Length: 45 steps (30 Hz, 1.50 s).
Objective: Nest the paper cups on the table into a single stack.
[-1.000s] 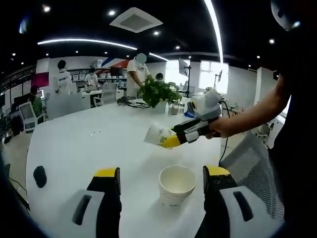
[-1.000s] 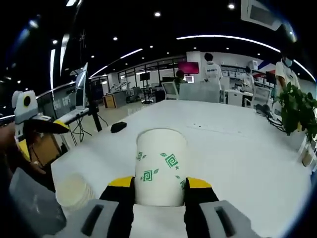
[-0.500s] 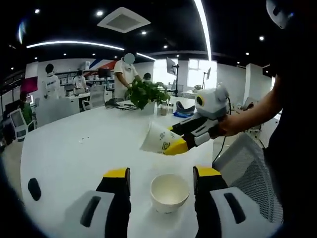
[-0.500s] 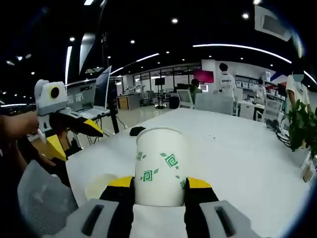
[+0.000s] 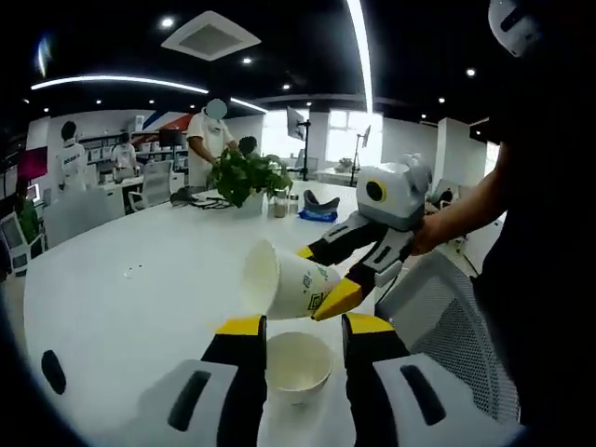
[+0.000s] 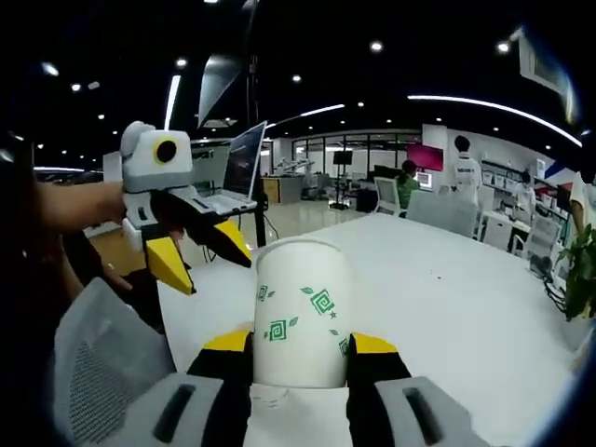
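Note:
A white paper cup stack (image 5: 298, 365) stands mouth up on the white table (image 5: 121, 298). My left gripper (image 5: 304, 326) is open, and its yellow-tipped jaws stand close on either side of the stack's rim. Just above it, my right gripper (image 5: 321, 277) is shut on a white cup with green marks (image 5: 284, 279), tilted with its mouth to the left. In the right gripper view that same cup (image 6: 303, 312) sits upright between my right gripper's (image 6: 300, 345) jaws. The left gripper (image 6: 203, 256) hangs at the left there, jaws apart.
A grey mesh chair (image 5: 447, 326) stands at the table's near edge, also seen as the chair (image 6: 102, 363). A potted plant (image 5: 244, 175) and small items sit at the far end. A black object (image 5: 53, 371) lies at the left. A laptop (image 6: 237, 168) stands behind. People stand at the back.
My left jaws have narrowed around the standing cup stack. The right gripper with its cup has come closer, over the stack. Both cameras have shifted.

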### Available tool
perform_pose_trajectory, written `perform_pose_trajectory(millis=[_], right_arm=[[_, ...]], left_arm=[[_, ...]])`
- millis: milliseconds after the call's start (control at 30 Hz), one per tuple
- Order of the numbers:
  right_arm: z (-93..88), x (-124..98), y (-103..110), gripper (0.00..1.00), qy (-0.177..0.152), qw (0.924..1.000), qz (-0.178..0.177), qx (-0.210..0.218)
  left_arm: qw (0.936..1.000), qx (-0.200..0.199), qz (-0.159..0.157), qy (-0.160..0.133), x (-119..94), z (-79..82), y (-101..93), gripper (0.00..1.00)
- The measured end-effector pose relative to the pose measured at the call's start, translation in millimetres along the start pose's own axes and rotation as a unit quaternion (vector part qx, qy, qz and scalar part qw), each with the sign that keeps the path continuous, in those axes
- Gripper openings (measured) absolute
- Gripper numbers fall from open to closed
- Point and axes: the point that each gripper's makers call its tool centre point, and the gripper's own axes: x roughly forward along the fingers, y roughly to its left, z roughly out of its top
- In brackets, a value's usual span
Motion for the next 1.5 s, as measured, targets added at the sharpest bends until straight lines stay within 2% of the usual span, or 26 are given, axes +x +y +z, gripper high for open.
perform_pose_trajectory(millis=[167,300,567,700,833,1033,1200,1500], right_arm=[[-0.8,-1,14,0.38,0.002,0.9994,0.035,-0.006],[0.5,-1,22,0.38,0.0,0.9985,0.055,-0.008],[3.3,-1,36,0.38,-0.001,0.996,0.087,-0.019],[2.8,-1,42,0.38,0.003,0.9945,0.101,-0.028],[2.2,-2,44,0.38,0.004,0.9935,0.107,-0.038],[-0.5,-4,46,0.38,0.009,0.992,0.112,-0.058],[-0.6,-4,44,0.38,0.009,0.992,0.112,-0.058],[-2.1,-5,40,0.4,0.014,0.9943,0.099,-0.039]], left_arm=[[0.9998,0.006,-0.018,0.009,-3,0.0,-4.0,0.27],[0.9983,0.017,-0.051,0.025,-4,-1.6,-14.5,0.18],[0.9967,0.029,-0.067,0.034,-4,-1.5,-17.3,0.16],[0.9954,0.035,-0.081,0.039,-3,-2.0,-21.6,0.1],[0.9934,0.037,-0.099,0.044,-5,-3.2,-28.9,0.05],[0.9911,0.047,-0.117,0.043,-7,-1.3,-36.3,0.02],[0.9905,0.054,-0.122,0.032,-6,5.9,-40.7,0.0],[0.9894,0.058,-0.128,0.036,-6,6.5,-44.6,0.0]])
